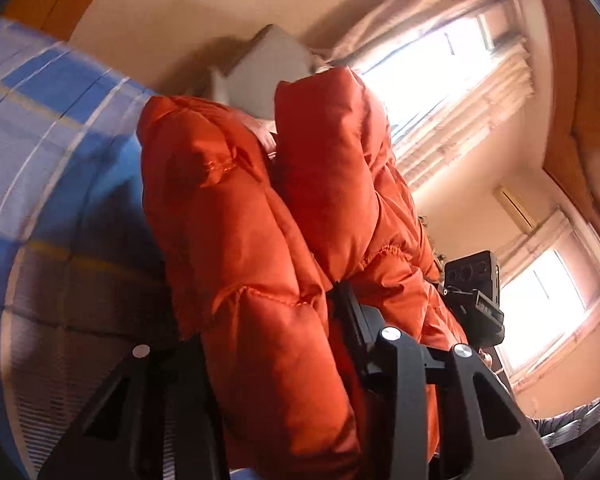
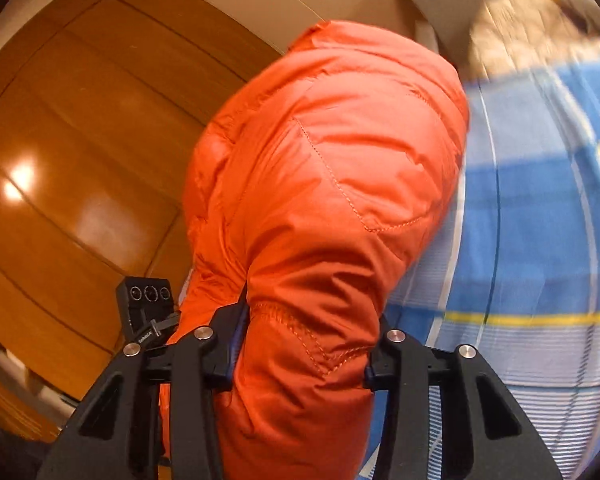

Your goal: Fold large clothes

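Orange puffer jacket point(image 2: 324, 184): quilted cloth, slight sheen, stitched seams. Checked bedsheet point(image 2: 540, 208): matt woven cloth. Wardrobe doors point(image 2: 80, 152): glossy varnished wood. Both grippers' fingers point(image 2: 196, 380): matt black plastic, bright metal screws.

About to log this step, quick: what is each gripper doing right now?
Left gripper: closed on a thick fold of the orange puffer jacket.
Right gripper: closed on the jacket's padded edge.
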The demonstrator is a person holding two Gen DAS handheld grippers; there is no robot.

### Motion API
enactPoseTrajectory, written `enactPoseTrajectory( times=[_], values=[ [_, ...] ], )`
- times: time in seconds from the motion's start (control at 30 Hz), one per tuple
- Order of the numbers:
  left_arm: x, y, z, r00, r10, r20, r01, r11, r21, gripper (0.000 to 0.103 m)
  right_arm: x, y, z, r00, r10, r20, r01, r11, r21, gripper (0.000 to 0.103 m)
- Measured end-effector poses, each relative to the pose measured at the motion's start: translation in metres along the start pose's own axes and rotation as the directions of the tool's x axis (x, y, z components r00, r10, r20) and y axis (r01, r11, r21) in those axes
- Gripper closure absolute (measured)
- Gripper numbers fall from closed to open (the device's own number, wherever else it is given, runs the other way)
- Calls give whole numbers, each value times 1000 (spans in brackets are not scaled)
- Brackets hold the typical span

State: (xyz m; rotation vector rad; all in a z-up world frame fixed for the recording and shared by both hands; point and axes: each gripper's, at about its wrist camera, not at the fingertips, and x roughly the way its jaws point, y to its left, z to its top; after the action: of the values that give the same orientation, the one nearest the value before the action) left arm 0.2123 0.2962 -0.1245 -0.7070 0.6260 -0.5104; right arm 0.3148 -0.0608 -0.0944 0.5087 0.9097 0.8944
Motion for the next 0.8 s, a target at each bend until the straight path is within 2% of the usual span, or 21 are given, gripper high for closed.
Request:
enactPoseTrajectory(
  times=[0.13,0.27,0.37,0.53,0.63,0.8],
  values=[
    [14,-42,9,998,-63,0,63,996,70,67,-49,4,7,998,-1,64,4,999,-44,61],
    [59,-80,7,994,-87,-71,96,986,136,67,-100,-15,6,993,-43,108,48,998,-44,61],
    [101,-97,1,987,-75,-145,97,983,154,67,-139,-45,-3,987,-112,118,114,993,-9,61],
    [166,-111,-24,965,1,-263,47,983,175,67,-163,-94,-22,974,-206,89,199,976,85,61],
    [182,-116,-30,957,48,-285,12,979,205,67,-168,-120,-33,973,-221,73,210,969,132,60],
    [198,-129,-46,941,164,-295,-74,953,295,63,-175,-135,-46,969,-240,60,227,960,165,48]
  ],
)
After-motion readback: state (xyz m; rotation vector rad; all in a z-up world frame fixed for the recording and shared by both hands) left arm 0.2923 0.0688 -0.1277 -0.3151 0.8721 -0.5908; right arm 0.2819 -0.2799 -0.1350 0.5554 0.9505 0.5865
